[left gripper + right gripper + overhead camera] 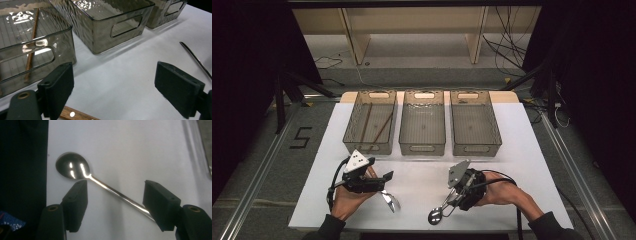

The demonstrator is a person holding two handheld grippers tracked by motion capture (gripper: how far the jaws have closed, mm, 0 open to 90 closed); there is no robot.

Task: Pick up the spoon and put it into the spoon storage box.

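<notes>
White table (pixel 422 185) carries three smoked plastic bins; the middle bin (pixel 422 122) serves as reference. Grey floor, black drapes and a wooden frame lie beyond it. Spoon (pixel 438 212) lies near the table's front edge, right of that bin, between the spread, non-touching jaws of the right gripper (pixel 451 201). Left gripper (pixel 384 176), front-left of the bin, spread, empty.

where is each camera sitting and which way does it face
high view: above the person's side, looking forward and down on the white table; both forearms show.
left gripper view: on the left hand-held gripper, facing the bins; its open jaws show.
right gripper view: on the right hand-held gripper, looking down at the spoon.
Shared: high and right views both show the spoon.
</notes>
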